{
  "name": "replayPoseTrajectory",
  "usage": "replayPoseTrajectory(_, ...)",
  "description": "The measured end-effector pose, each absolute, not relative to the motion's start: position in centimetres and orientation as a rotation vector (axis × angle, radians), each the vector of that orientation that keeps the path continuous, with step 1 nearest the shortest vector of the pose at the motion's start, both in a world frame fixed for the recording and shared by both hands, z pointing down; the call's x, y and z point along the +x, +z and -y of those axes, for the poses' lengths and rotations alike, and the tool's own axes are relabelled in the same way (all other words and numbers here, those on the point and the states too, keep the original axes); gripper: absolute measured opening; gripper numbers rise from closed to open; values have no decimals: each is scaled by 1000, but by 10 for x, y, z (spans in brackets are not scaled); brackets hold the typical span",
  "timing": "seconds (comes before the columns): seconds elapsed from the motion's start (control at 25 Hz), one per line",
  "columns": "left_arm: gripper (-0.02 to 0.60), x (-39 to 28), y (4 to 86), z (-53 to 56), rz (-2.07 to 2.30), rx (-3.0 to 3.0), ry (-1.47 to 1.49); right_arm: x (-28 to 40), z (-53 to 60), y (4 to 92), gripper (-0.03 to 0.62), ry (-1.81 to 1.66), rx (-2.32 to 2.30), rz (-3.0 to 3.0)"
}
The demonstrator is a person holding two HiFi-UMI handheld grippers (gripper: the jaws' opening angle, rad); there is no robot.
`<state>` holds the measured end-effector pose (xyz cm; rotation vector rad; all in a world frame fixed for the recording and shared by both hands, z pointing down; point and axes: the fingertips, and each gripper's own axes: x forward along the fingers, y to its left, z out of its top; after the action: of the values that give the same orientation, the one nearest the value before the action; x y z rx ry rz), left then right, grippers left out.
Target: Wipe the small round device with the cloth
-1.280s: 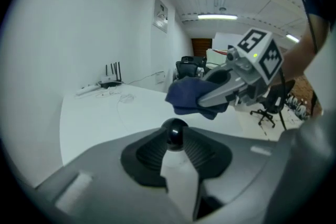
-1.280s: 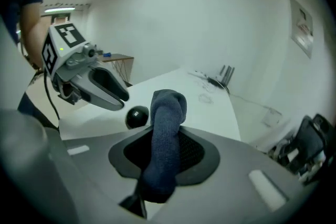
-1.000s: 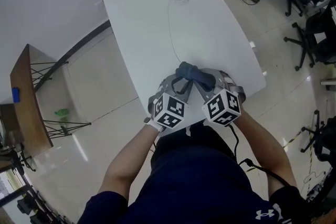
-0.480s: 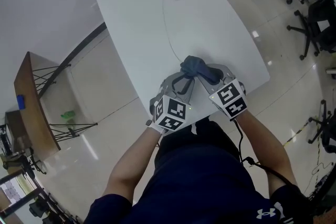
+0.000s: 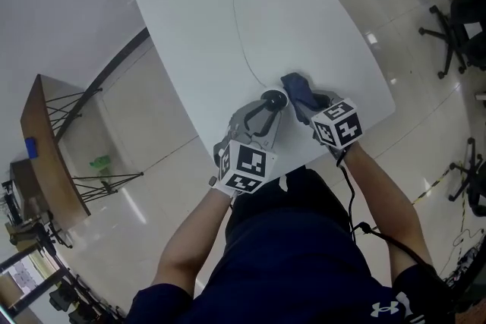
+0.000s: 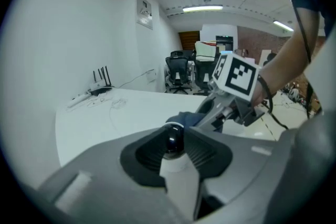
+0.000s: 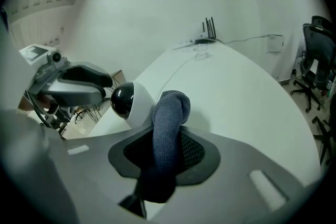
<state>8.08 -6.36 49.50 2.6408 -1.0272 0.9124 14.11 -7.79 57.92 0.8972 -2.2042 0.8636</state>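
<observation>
The small round device (image 5: 274, 98), white with a black dome, sits near the front edge of the white table (image 5: 213, 26). My left gripper (image 5: 269, 108) is shut on it; its dome (image 6: 172, 140) shows between the pads. The jaws have just been opening slightly, with the device still between them. My right gripper (image 5: 304, 104) is shut on a dark blue cloth (image 5: 298, 89), just right of the device. In the right gripper view the cloth (image 7: 169, 123) stands folded between the jaws, its top beside the device (image 7: 126, 101). Whether they touch I cannot tell.
A thin cable (image 5: 239, 19) runs from the device to the table's far end, where more coiled cables lie. Office chairs (image 5: 456, 11) stand on the floor to the right. A wooden side table (image 5: 38, 140) is on the left. The table's front edge is just below both grippers.
The cloth lay over the device before. My right gripper has rolled and dropped to the right with it, so the black dome is now uncovered. The left gripper has stayed put.
</observation>
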Motion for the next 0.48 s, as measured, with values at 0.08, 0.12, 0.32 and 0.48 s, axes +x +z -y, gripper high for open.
replayPoseTrajectory(0.08,104,82,496,65,1024,2635,912,140,73,594,106,886,862,2138)
replayPoseTrajectory(0.12,104,82,497,65,1022,2633,915,141,72,599,106,905,861,2106)
replayPoseTrajectory(0.32,104,81,507,62,1011,2611,908,147,66,618,107,1089,924,1999)
replayPoseTrajectory(0.48,104,76,500,61,1029,2608,851,149,73,586,109,988,1010,2108)
